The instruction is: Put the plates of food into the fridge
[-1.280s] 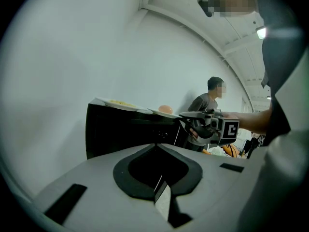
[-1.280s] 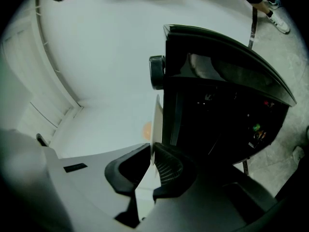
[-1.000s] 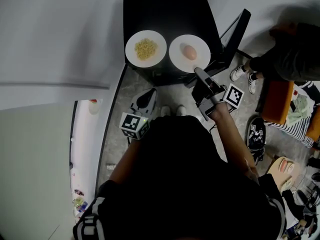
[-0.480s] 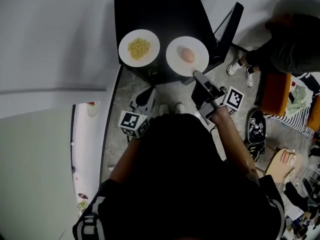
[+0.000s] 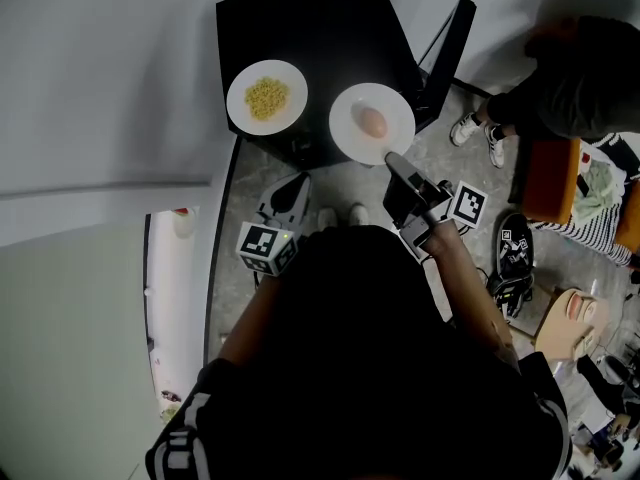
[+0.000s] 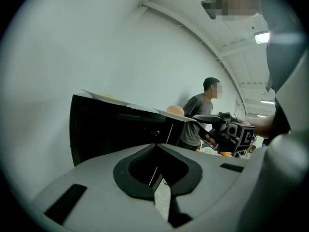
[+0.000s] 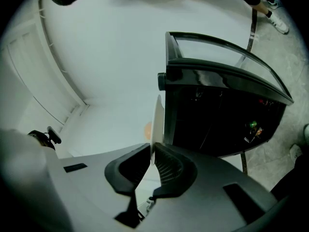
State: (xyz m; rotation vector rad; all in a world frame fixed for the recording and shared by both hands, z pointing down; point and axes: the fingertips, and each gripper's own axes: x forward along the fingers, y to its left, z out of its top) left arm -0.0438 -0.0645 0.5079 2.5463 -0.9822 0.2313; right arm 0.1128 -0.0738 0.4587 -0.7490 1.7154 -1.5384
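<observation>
Two white plates are standing on a black surface (image 5: 330, 18) that is set against a white wall (image 5: 100, 68). The plate with yellow food (image 5: 293, 120) is lying fully on the surface, near its left front corner. The plate with a pink round piece (image 5: 348, 133) is hanging partly over the front edge, above the grey speckled floor (image 5: 470, 193). The right gripper (image 5: 392, 158) is reaching to this second plate from the front, and its jaws are pressing closed on the near rim; in the right gripper view the rim is passing edge-on between the two pads. The left gripper (image 5: 300, 183) is hovering low in front of the surface, well apart from both plates, with its jaws drawn together and nothing between them. At the left, beside the holder of the grippers, a narrow white opening (image 5: 172, 298) with small items is showing, which seems to be the open fridge. At the right, another person (image 5: 590, 98) in white shoes is standing beside an orange seat (image 5: 548, 183). Compared with one second ago, the gripped plate is now lying nearer to the holder and further from the other plate. Before, the two plates were almost touching and both were fully on the surface. The left gripper is keeping about the same place.
</observation>
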